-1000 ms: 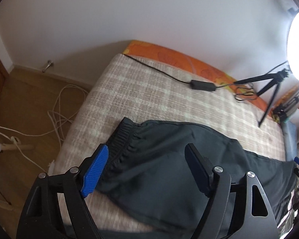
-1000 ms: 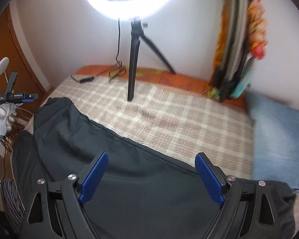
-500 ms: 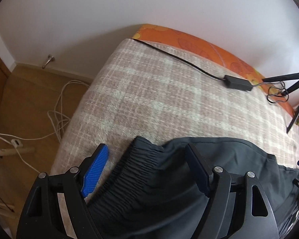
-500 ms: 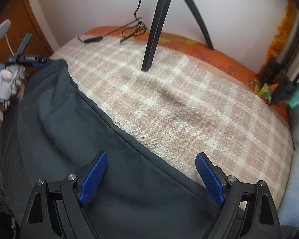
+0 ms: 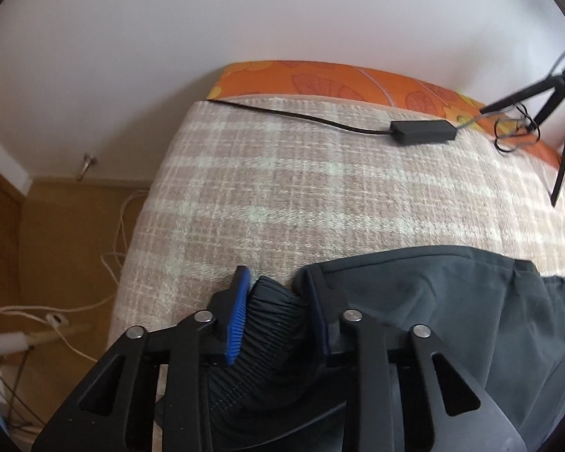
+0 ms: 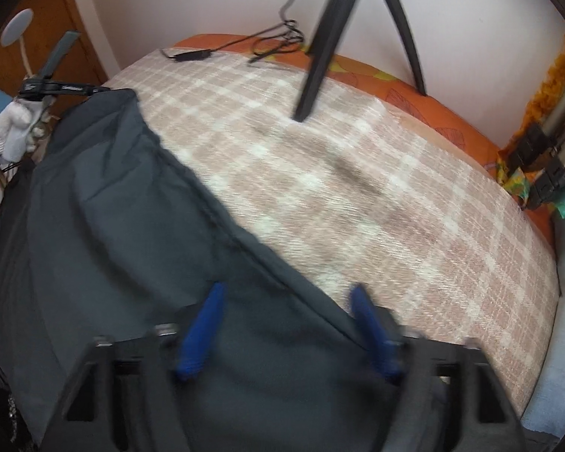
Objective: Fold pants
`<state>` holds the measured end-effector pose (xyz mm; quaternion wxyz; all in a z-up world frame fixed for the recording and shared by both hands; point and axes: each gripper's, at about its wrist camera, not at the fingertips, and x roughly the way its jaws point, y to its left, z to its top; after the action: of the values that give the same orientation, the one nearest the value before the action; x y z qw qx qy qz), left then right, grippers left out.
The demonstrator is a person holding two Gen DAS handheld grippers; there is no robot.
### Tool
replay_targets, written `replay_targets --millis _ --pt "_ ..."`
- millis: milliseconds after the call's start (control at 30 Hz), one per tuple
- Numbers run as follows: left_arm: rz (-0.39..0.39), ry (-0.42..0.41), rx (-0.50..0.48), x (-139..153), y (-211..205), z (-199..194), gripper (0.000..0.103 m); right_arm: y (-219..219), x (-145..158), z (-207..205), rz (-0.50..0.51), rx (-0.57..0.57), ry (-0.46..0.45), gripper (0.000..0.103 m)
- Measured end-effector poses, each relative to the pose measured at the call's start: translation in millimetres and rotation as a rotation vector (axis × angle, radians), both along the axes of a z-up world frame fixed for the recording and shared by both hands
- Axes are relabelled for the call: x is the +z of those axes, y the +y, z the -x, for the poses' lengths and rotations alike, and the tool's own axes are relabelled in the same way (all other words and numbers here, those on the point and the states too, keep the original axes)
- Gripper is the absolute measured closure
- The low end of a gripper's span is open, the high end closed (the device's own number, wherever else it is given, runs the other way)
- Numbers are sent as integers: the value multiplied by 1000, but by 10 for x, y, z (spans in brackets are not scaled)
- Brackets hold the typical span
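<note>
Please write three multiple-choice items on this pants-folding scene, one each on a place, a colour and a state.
1. What do the pants lie on?
A. a plaid blanket
B. the wooden floor
C. a chair

2. What colour are the gripper pads?
A. red
B. blue
C. yellow

3. What is between the left gripper's pads?
A. nothing
B. a black cable
C. the elastic waistband

Answers:
1. A: the dark cloth is spread over the blanket that covers the bed.
2. B: the pads on both grippers are blue.
3. C: the left gripper is closing with the gathered waistband bunched between its pads; the right gripper, blurred, is also closing over the pants, its pads apart.
</note>
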<state>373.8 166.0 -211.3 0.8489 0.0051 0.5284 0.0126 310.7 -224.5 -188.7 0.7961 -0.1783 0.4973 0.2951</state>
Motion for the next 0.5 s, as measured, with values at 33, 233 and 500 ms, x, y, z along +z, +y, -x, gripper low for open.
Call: replay_targets --millis 33,233,500 --pt "-1 -5 -1 9 -9 11 77 21 15 21 -4 6 5 76" --pt "-26 -59 14 159 22 146 79 122 62 197 62 -6 -42 103" --pt "15 -164 29 610 217 549 79 -10 569 476 -17 -64 -133 103"
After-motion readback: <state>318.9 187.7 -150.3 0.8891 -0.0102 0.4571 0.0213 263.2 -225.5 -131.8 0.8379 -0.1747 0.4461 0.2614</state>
